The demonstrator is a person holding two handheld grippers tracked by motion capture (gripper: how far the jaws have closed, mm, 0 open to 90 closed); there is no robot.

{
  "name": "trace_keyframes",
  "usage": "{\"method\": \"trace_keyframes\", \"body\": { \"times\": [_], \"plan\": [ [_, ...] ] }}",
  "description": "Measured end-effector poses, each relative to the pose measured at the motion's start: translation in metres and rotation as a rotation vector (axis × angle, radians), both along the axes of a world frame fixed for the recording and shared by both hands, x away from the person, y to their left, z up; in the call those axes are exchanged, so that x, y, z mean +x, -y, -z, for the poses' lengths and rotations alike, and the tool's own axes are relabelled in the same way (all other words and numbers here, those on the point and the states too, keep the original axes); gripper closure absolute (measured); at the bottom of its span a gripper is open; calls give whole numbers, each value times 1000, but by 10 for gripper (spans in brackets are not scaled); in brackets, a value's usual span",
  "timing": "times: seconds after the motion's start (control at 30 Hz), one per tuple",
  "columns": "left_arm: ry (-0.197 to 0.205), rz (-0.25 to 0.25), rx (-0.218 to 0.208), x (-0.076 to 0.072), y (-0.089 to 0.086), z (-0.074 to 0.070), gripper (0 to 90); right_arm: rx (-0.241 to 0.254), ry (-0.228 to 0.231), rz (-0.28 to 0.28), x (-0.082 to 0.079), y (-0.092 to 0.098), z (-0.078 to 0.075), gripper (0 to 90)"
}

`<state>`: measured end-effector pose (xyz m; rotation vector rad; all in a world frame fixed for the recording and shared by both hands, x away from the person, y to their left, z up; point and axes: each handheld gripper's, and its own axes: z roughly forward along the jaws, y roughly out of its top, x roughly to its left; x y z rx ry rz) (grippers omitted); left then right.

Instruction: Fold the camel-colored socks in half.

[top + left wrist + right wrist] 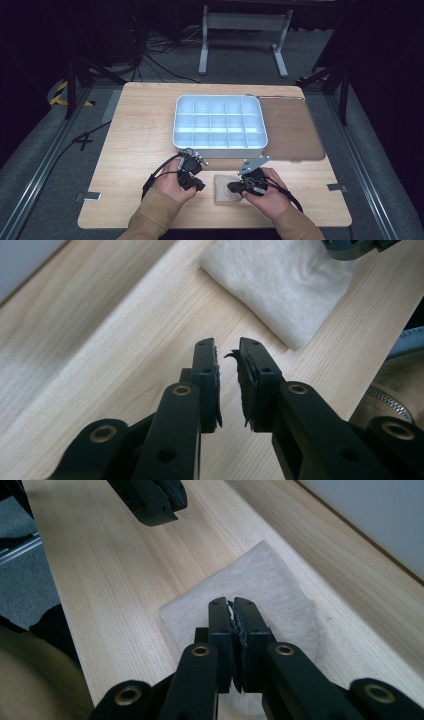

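The cloth is lying folded on the desk at about 6 o'clock from the tray, down near the front edge. The right gripper has its jaws together, resting on top of the cloth, and I can't tell if they pinch any fabric. The left gripper sits at the cloth's 9 o'clock, jaws slightly apart with nothing between them. I'd say folding looks mostly done, and the tray is untouched.
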<state>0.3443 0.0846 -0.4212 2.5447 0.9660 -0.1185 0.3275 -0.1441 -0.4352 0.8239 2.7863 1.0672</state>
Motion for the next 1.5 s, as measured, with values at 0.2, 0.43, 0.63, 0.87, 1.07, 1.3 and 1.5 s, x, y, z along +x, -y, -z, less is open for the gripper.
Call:
{"method": "trace_keyframes", "body": {
  "times": [0.2,0.43,0.63,0.87,1.07,1.3,1.5],
  "plan": [
    [-23,10,7,2,3,10,781,-104,13,11,3,-5,12,890],
    [-10,35,11,4,10,17,793,-113,7,7,6,-3,17,895],
    [-3,49,20,4,20,22,812,-95,-1,9,6,-1,19,897],
    [3,67,24,7,27,24,815,-84,7,11,5,0,20,897],
    [3,66,37,7,31,25,818,-79,6,13,5,1,20,897],
    [4,72,24,9,35,26,814,-61,13,17,4,3,22,897],
    [15,84,12,12,40,26,797,-52,20,29,2,8,23,897]
  ]
}}
